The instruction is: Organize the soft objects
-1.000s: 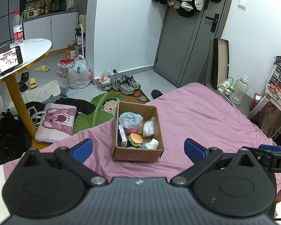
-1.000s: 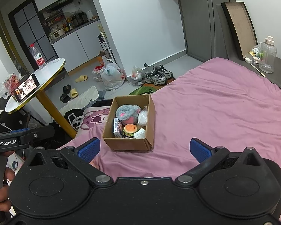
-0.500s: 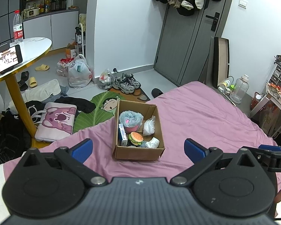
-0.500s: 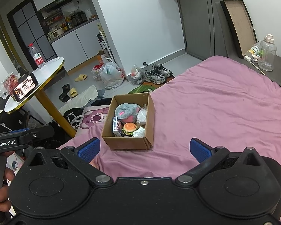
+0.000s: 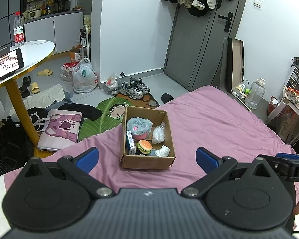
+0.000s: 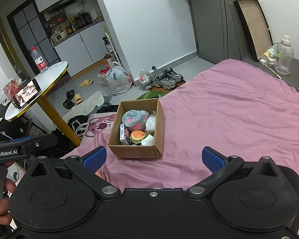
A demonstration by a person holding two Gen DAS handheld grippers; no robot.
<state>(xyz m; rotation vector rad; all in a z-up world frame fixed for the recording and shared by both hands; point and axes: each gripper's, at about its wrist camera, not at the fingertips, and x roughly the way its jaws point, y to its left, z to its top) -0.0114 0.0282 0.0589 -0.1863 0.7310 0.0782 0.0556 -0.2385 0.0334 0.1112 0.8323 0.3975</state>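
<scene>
From the left wrist camera, the left gripper [image 5: 147, 158] hangs over the pink bed [image 5: 219, 123] with fingers spread wide and nothing between them, aimed at the cardboard box [image 5: 147, 162], probably to line up a reach; the grey plush [image 5: 139, 126] and burger toy [image 5: 146, 145] lie inside. From the right wrist camera, the right gripper [image 6: 153, 157] is likewise spread and empty, short of the box [image 6: 136, 151]

Black grippers, blue ribbed fingers [image 5: 87, 159]
</scene>
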